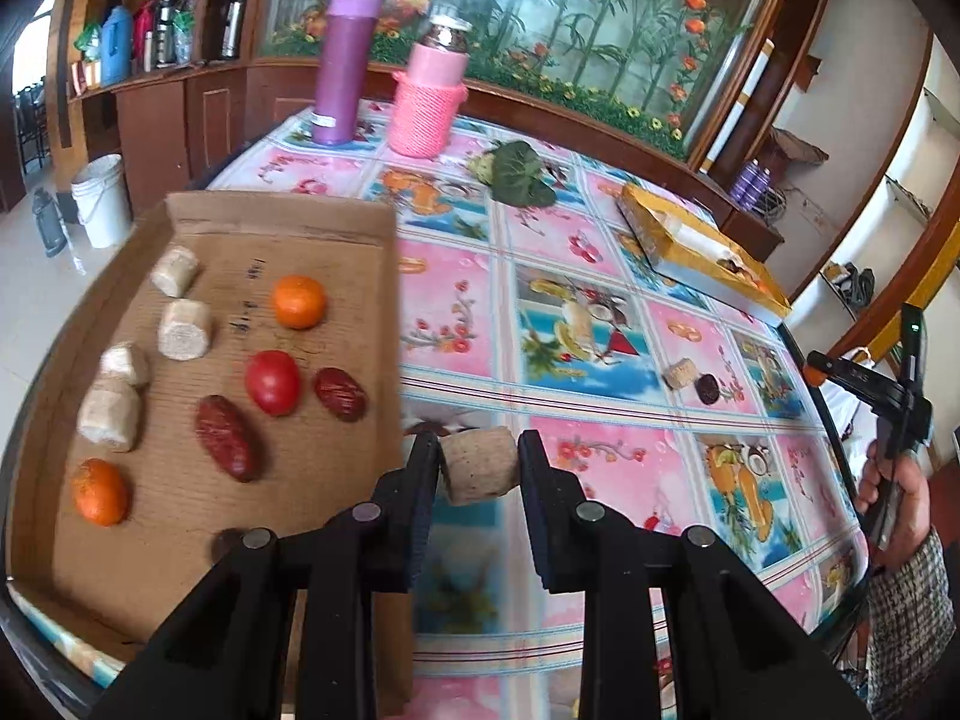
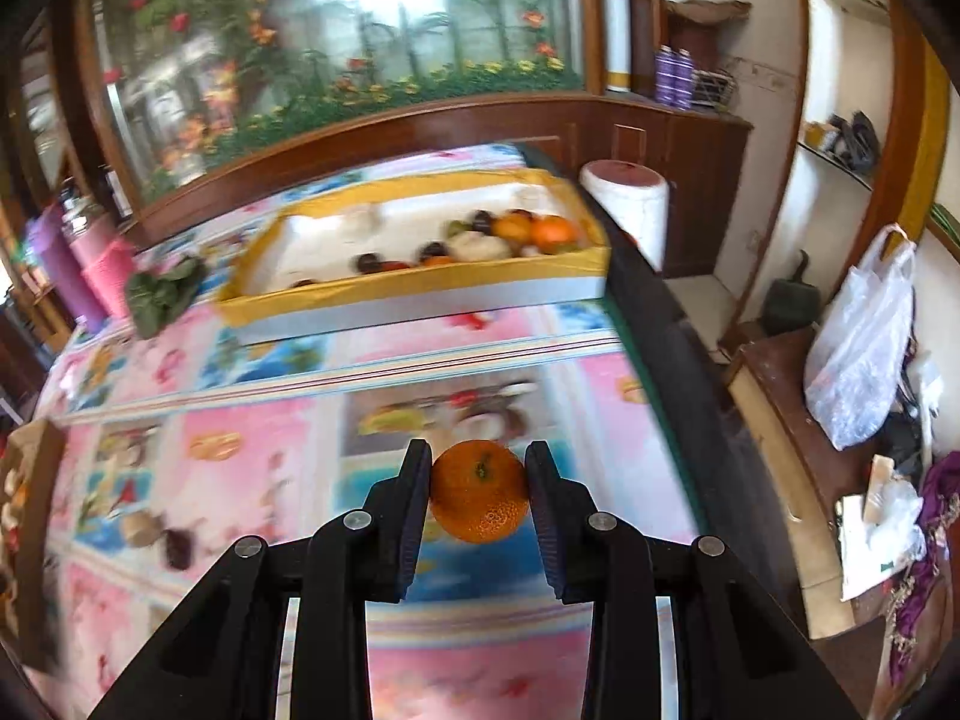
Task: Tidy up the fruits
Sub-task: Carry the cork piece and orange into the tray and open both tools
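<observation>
The left gripper (image 1: 479,468) clamps a pale cut corn-cob chunk (image 1: 480,465); only the right wrist view shows the right gripper (image 2: 479,489) squeezing a round orange tangerine (image 2: 479,491).

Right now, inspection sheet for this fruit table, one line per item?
Surface: table under a fruit-print plastic cloth.
Job's things: cardboard tray with four pale cylinder pieces, two oranges, a tomato and dark red dates; yellow box holding mixed fruit; a loose pale piece and a dark fruit on the cloth.
Clutter: purple flask, pink knit-covered jar, leafy green.
Grippers: left hand-held gripper shut on a pale cylinder piece; right hand-held gripper shut on an orange.
Cables: nothing seen.
Surroundings: flower mural, wooden cabinets, white bucket on the floor.
</observation>
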The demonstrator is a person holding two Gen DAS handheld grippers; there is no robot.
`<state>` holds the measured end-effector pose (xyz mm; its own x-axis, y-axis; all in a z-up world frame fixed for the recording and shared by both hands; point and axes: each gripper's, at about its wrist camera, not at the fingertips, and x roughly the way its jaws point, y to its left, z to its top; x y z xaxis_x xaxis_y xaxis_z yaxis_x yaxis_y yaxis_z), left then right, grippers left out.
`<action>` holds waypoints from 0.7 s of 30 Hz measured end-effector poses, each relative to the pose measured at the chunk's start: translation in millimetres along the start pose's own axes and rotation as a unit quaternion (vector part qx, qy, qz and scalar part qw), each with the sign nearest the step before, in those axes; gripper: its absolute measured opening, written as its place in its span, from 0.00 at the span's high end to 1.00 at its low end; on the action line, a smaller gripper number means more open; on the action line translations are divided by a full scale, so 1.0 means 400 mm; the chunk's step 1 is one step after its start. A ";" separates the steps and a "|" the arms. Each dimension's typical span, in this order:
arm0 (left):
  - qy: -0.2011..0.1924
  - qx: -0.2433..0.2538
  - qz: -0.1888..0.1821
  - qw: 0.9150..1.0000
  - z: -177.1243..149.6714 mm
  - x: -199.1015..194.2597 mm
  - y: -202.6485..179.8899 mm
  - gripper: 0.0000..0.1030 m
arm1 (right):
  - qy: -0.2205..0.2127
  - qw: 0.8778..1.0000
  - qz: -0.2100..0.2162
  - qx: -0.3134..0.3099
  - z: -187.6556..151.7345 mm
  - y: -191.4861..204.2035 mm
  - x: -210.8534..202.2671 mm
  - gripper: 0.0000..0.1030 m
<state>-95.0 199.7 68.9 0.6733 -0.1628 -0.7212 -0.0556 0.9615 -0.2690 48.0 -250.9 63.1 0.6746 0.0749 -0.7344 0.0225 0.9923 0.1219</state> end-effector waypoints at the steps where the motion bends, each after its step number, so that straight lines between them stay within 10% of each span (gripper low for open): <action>1: -0.005 -0.003 0.004 1.000 -0.002 -0.011 0.016 0.75 | -0.001 1.000 0.010 -0.007 -0.006 0.028 -0.013 0.67; 11: -0.041 -0.068 0.083 0.993 -0.039 -0.126 0.253 0.74 | -0.011 0.984 0.149 -0.095 -0.086 0.401 -0.121 0.66; 21: -0.033 -0.080 0.141 0.986 -0.093 -0.150 0.377 0.74 | 0.019 0.939 0.285 -0.191 -0.260 0.814 -0.179 0.66</action>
<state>-171.1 346.1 47.7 0.6609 0.1261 -0.7398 -0.3602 0.9181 -0.1653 -69.8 77.3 86.1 0.4703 0.6010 -0.6462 -0.6054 0.7525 0.2592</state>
